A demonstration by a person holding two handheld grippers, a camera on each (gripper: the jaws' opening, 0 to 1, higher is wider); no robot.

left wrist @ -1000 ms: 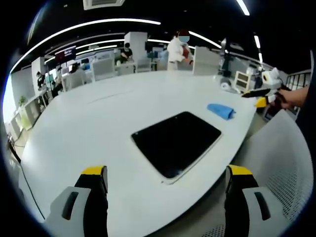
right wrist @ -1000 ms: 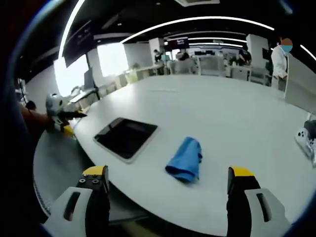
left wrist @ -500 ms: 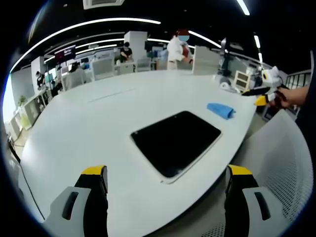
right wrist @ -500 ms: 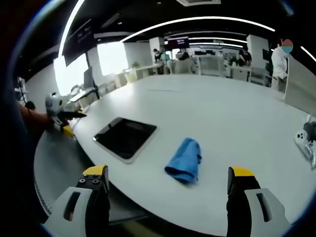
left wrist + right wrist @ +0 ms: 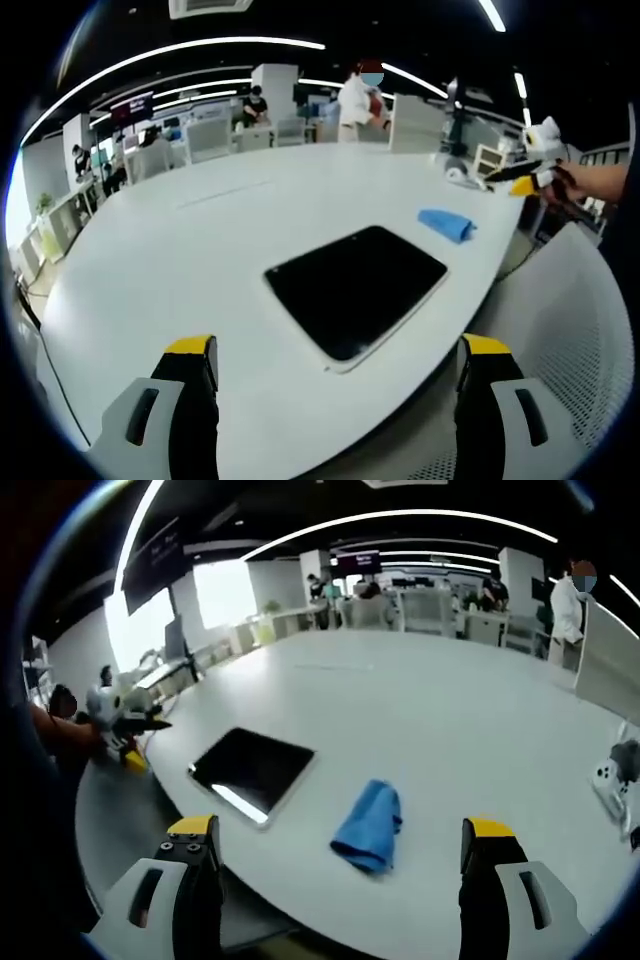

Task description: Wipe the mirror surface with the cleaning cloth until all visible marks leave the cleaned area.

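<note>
Left gripper view, nearest: the left tongs (image 5: 336, 400), jaws spread wide and released, nothing between them, held above the near edge of the white counter (image 5: 180, 250). Just beyond lies the mirror (image 5: 357, 286), a dark rectangular panel with a pale rim, flat on the counter close to its edge. Farther on and to the right, apart from the mirror, rests the blue cleaning cloth (image 5: 446, 222), crumpled. At the right margin the right tongs (image 5: 520, 180) are held by a hand (image 5: 572, 186) off the counter's edge. A white mesh chair back (image 5: 575, 340) occupies the lower right. In the distance stand desks and several people.

Right gripper view, nearest: the right tongs (image 5: 336, 880), jaws likewise wide apart and gripping nothing, above the counter (image 5: 440, 710) edge. The cleaning cloth (image 5: 368, 824) lies just ahead, between the two jaws as seen, on bare counter. To its left, near but not touching, is the mirror (image 5: 250, 772), with a bright strip of reflected light along its near edge. At the far left the left tongs (image 5: 125, 720) are held beyond the counter's rim. A white device (image 5: 612, 780) sits on the counter at the right margin. Bright windows and office desks lie beyond.
</note>
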